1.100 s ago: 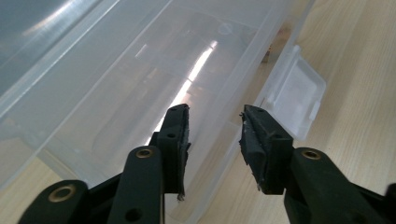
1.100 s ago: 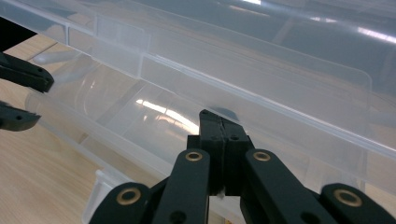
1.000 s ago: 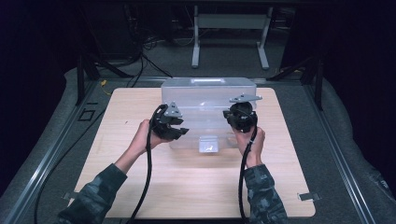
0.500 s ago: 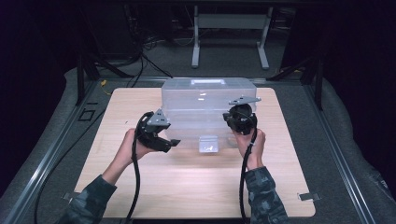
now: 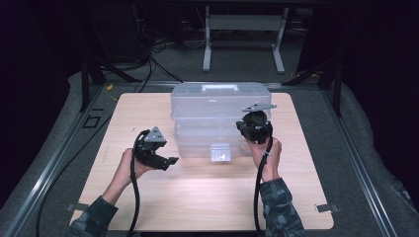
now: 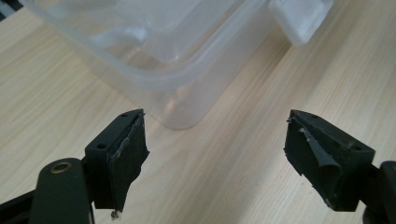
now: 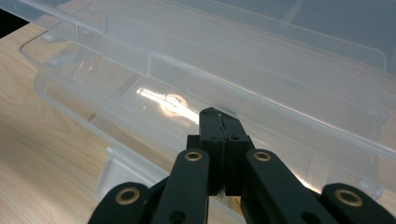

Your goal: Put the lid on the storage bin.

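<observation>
My left gripper (image 5: 170, 161) had just been opening, nothing between its jaws, beside the clear plastic box (image 5: 220, 116) mid-table (image 5: 148, 197), while my right gripper (image 7: 219, 122) sat closed at its lid edge, latch (image 5: 221, 152) between.

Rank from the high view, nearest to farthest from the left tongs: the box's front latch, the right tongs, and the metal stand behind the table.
1. Front latch, just to the right of the left tongs, on the clear box's near face.
2. Right tongs, farther right, at the box's right front.
3. Metal stand, far back on the floor.
</observation>
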